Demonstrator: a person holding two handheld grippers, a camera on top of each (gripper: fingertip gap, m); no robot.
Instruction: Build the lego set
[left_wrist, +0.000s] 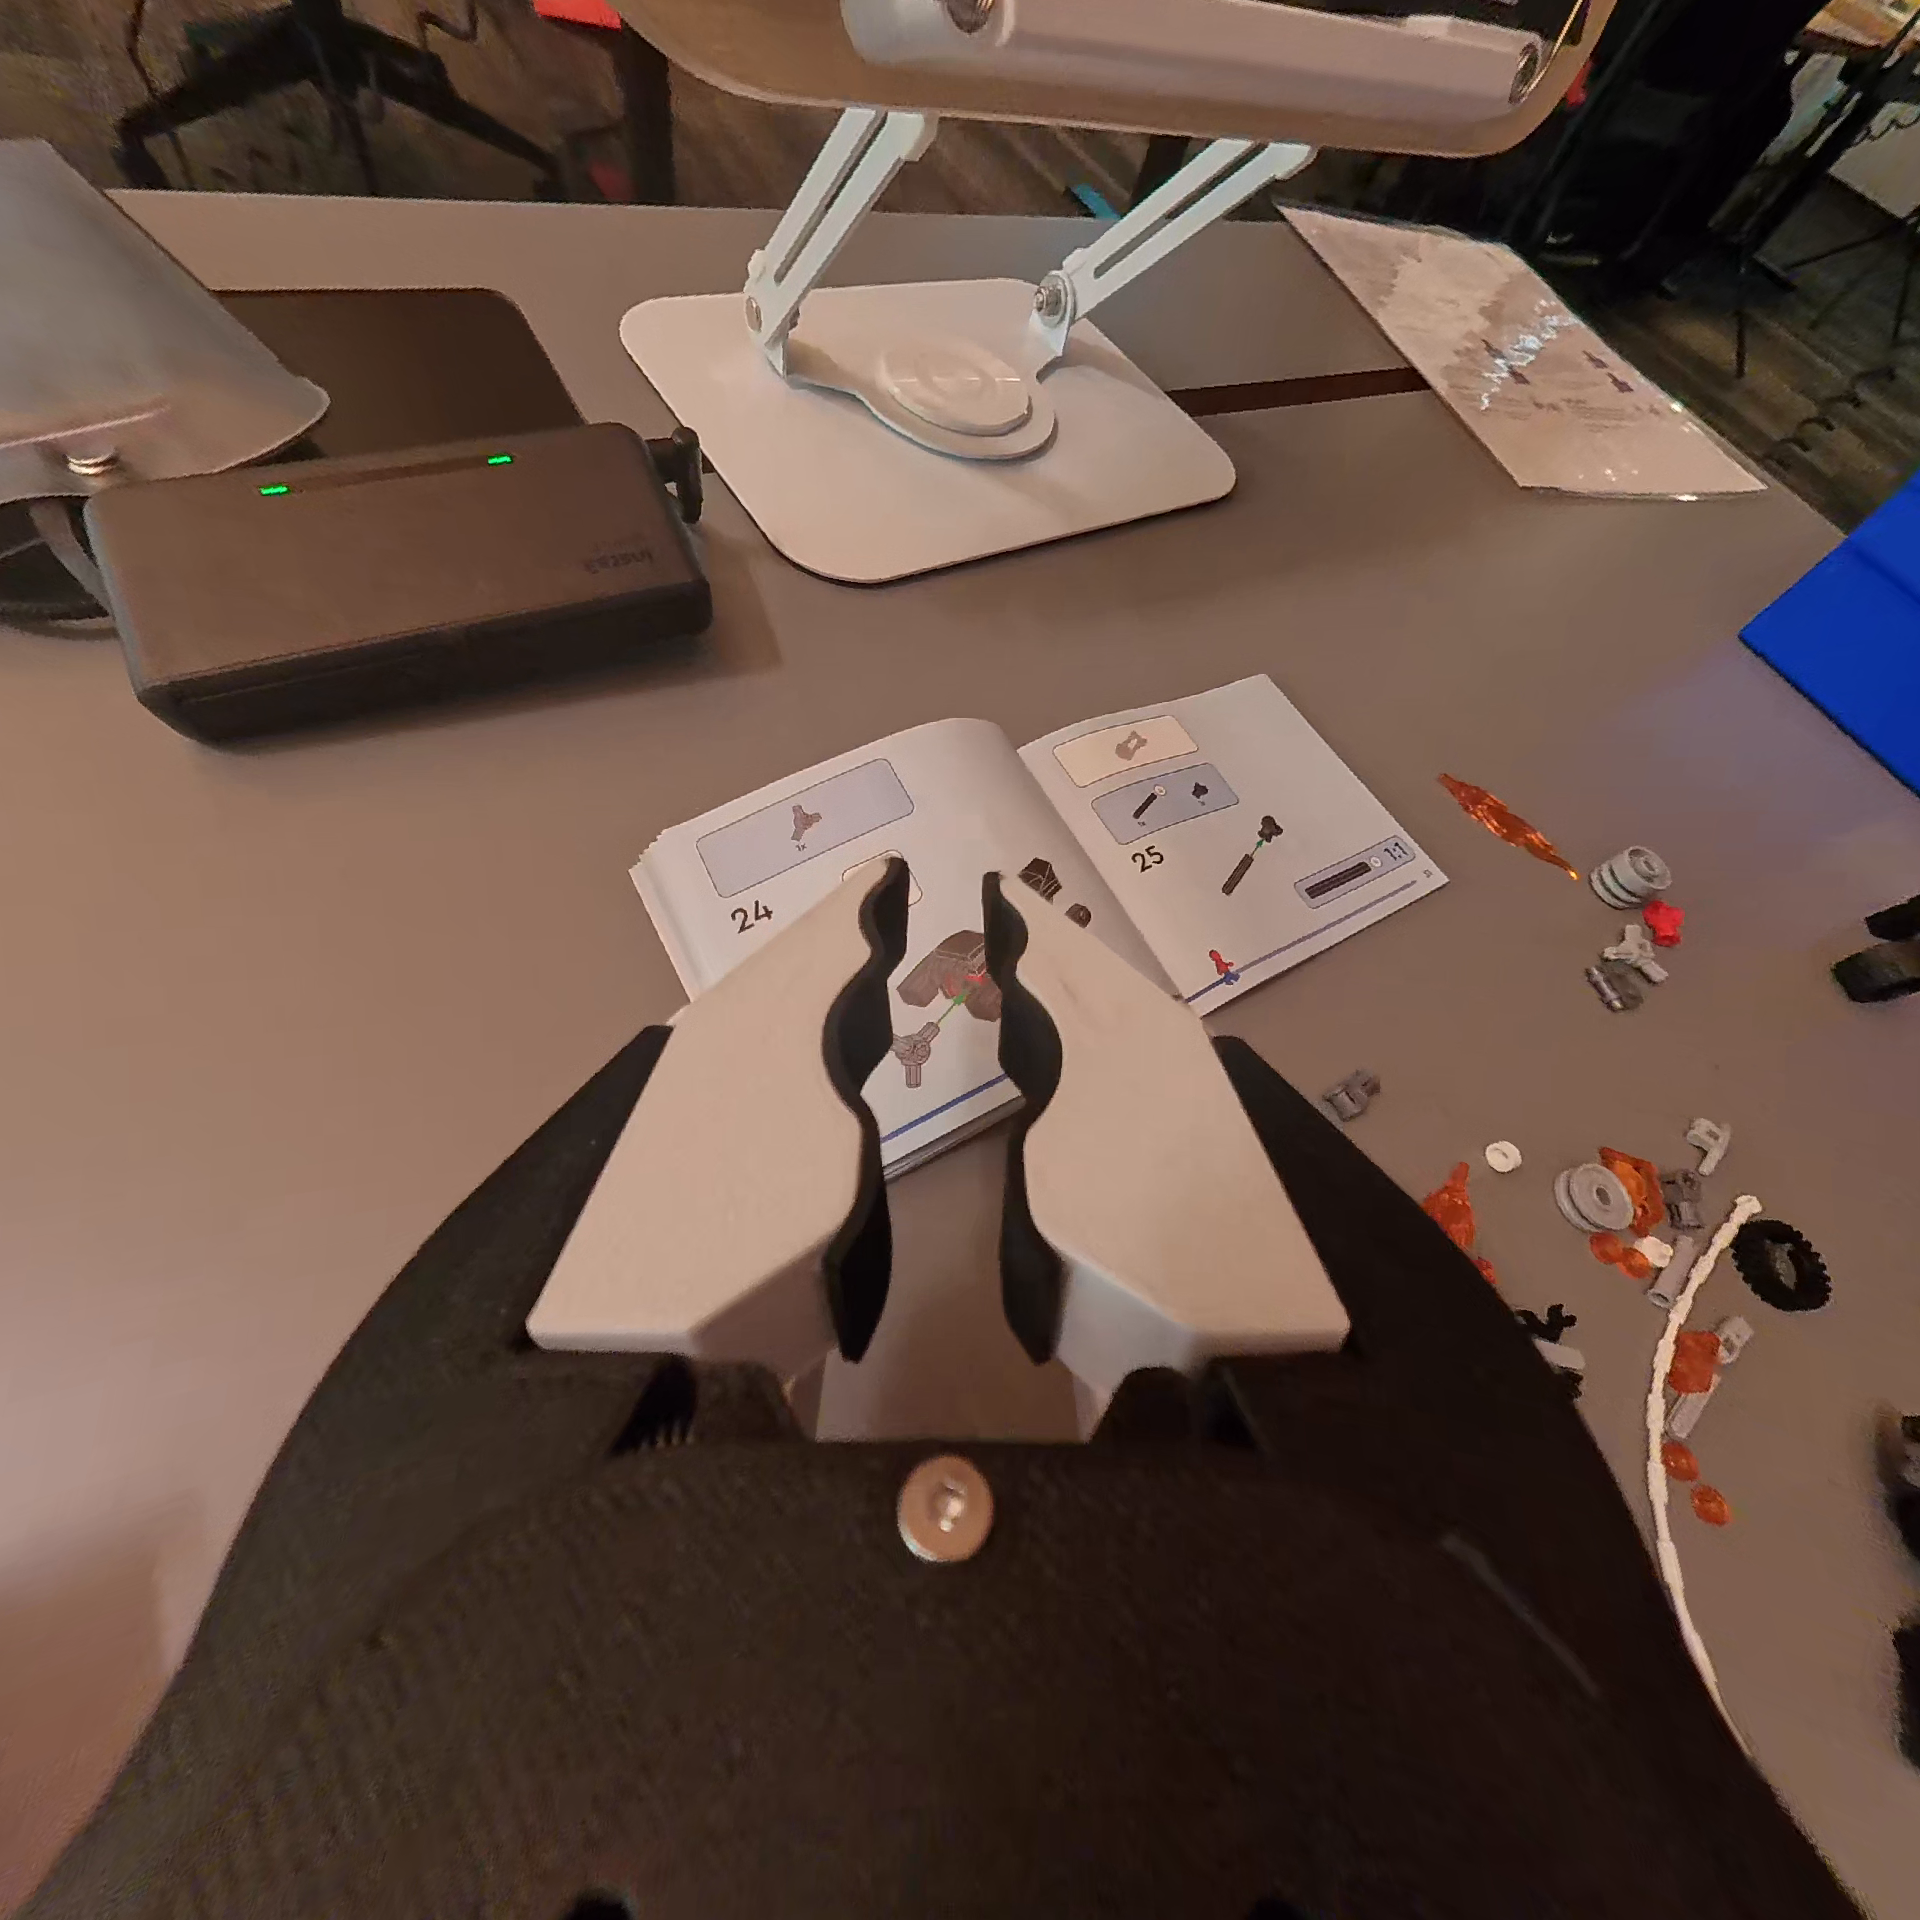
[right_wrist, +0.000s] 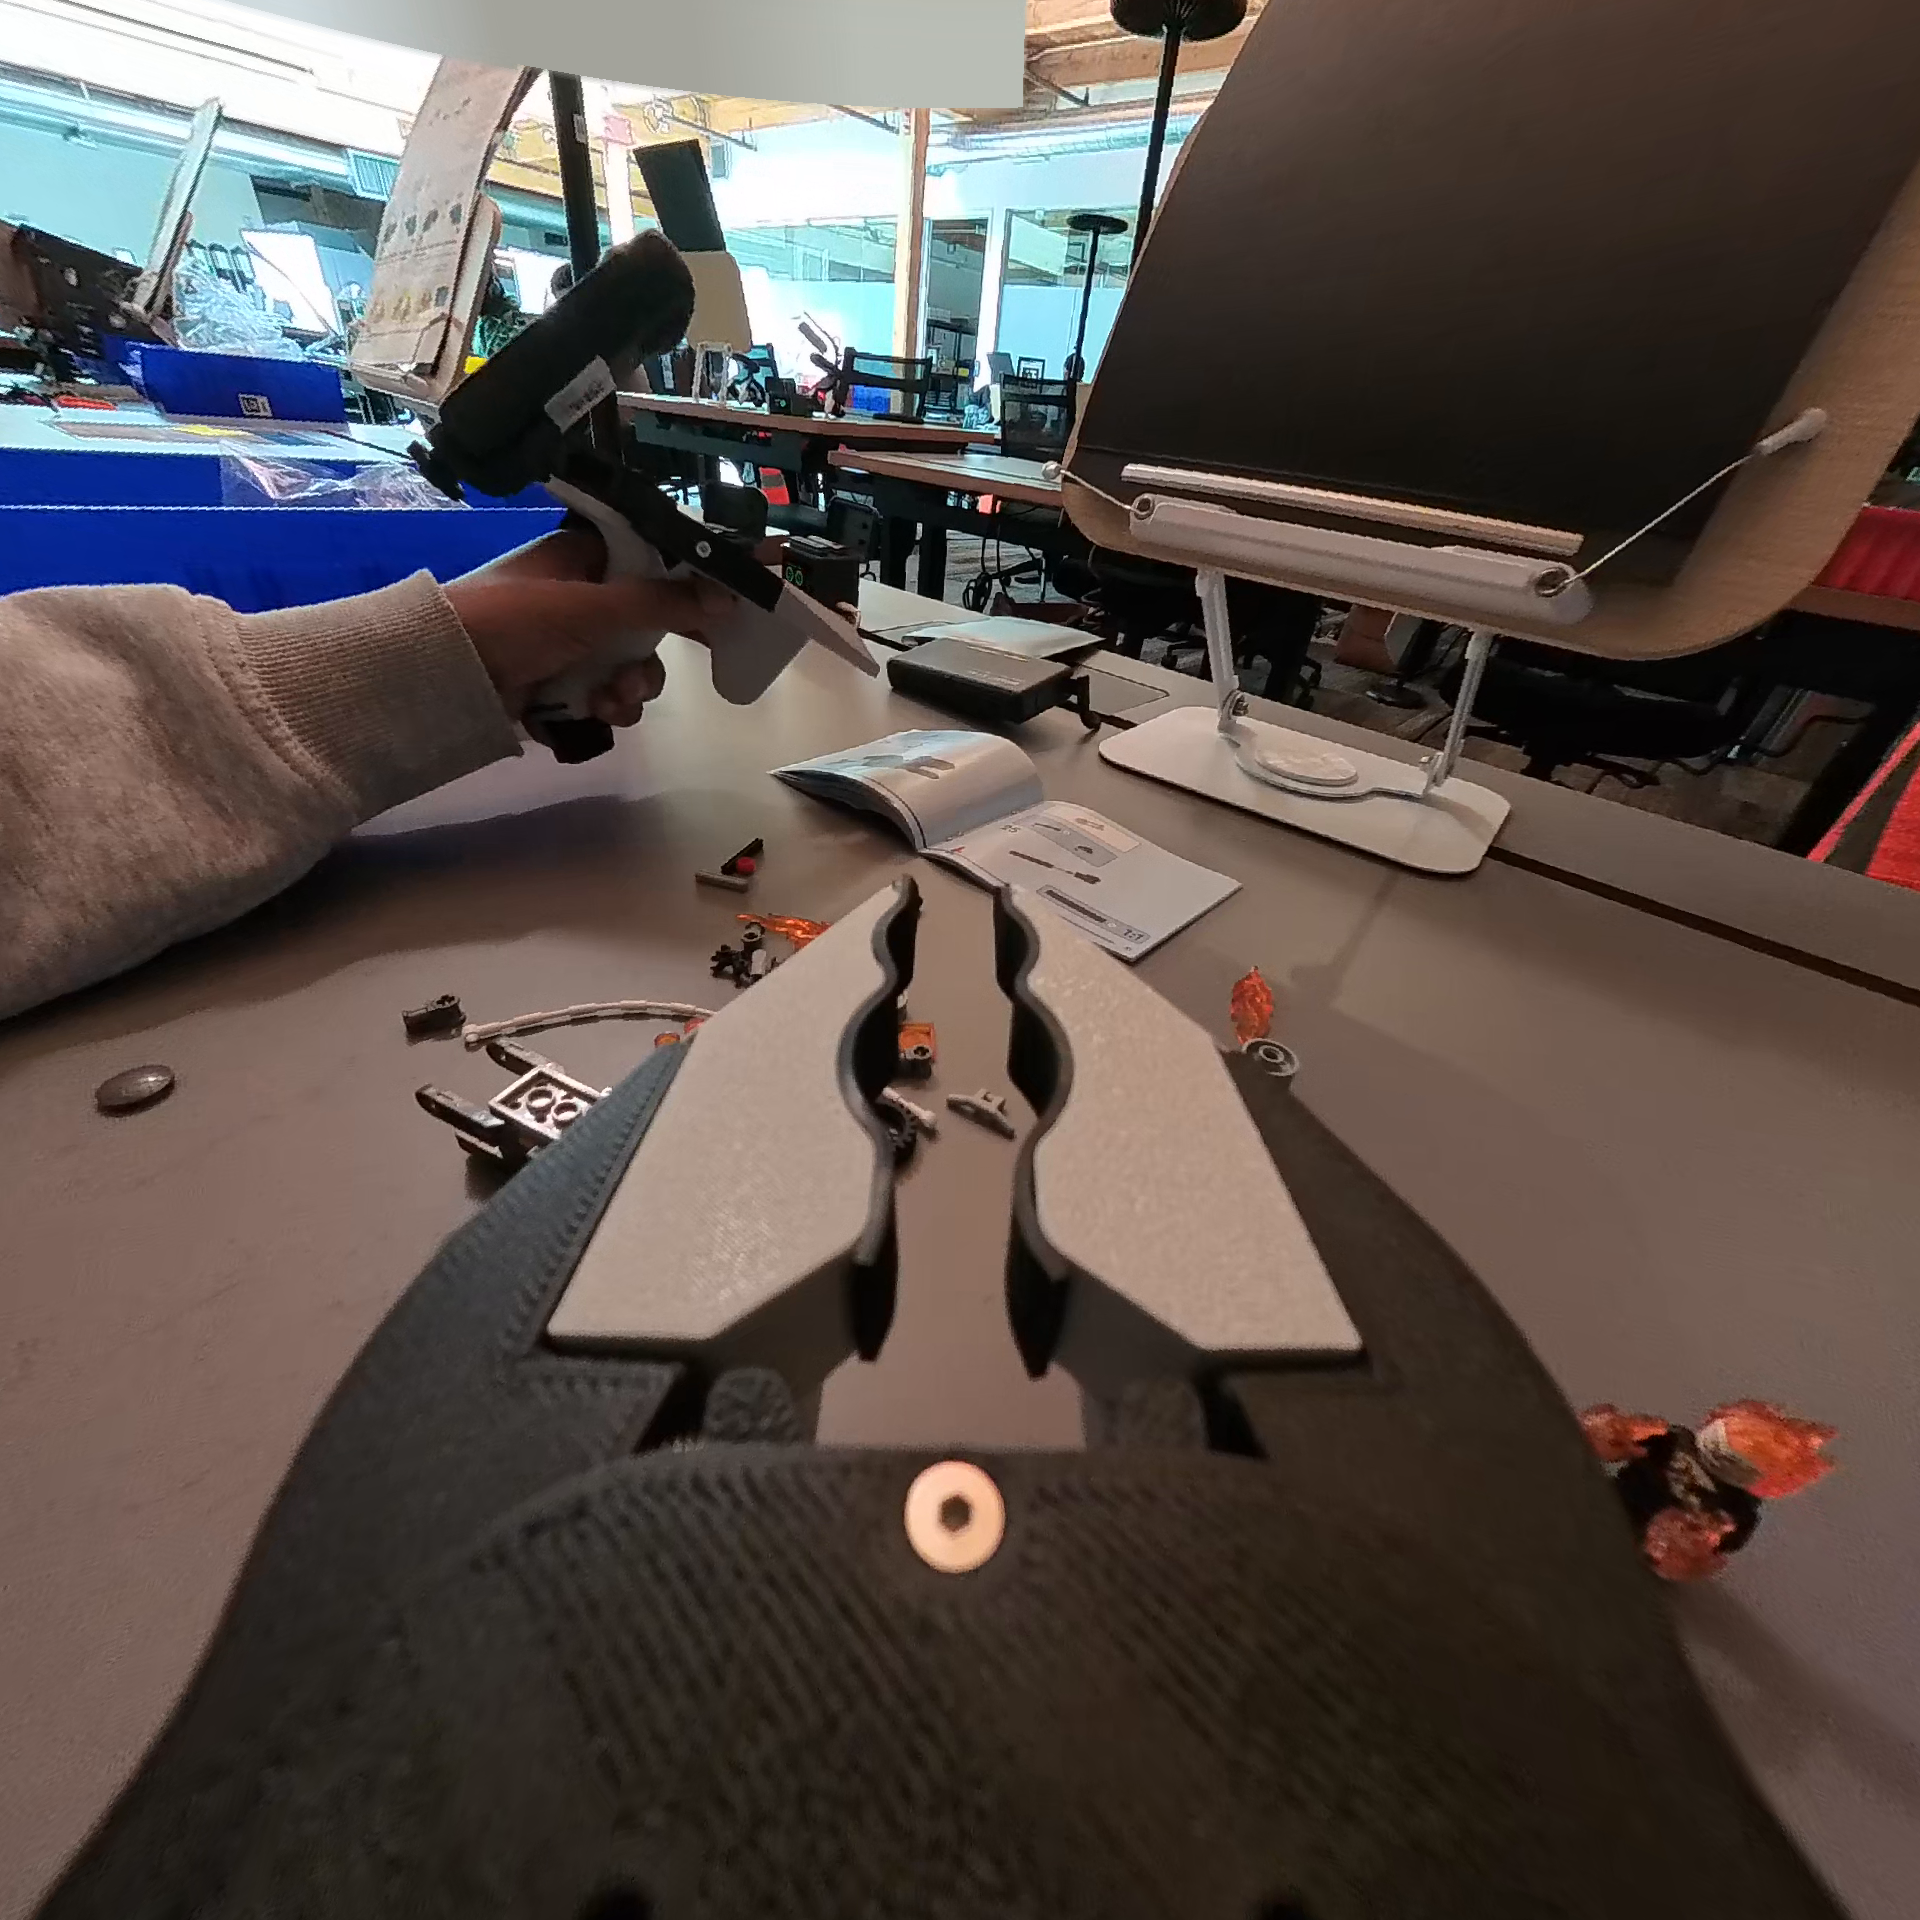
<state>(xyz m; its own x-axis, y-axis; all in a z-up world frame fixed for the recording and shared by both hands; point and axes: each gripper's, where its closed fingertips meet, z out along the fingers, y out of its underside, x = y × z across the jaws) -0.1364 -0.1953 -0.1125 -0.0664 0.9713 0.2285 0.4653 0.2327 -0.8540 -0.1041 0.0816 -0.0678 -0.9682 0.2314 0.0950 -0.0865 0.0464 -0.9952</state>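
My left gripper (left_wrist: 940, 878) is open and empty, held above the open instruction booklet (left_wrist: 1039, 894) on the grey table. Loose lego parts lie to its right: grey wheel hubs (left_wrist: 1631, 876), a red piece (left_wrist: 1665, 921), orange flame pieces (left_wrist: 1626, 1184), a white chain (left_wrist: 1688, 1340) and a black tyre (left_wrist: 1782, 1262). My right gripper (right_wrist: 956, 899) is open and empty, low over small parts: a grey connector (right_wrist: 982, 1110), an orange piece (right_wrist: 916, 1041) and a dark grey plate assembly (right_wrist: 520, 1107). The booklet (right_wrist: 1039, 831) lies beyond it. The left gripper (right_wrist: 790, 644) also shows there, in a hand, above the table.
A white tablet stand (left_wrist: 925, 436) is at the back, a black power bank (left_wrist: 405, 571) at the back left. A blue box (left_wrist: 1860, 623) sits at the right edge. A flame-covered build (right_wrist: 1704, 1486) lies at my right gripper's right. A sleeved arm (right_wrist: 187, 769) rests on the table. The gap from one gripper's tips to the other's is roughly 30 cm. To reach the white chain (left_wrist: 1688, 1340) in a straight line is about 12 cm for my right fingers, about 20 cm for my left. The left gripper is farther from the red piece (left_wrist: 1665, 921), some 25 cm, than the right, some 15 cm.
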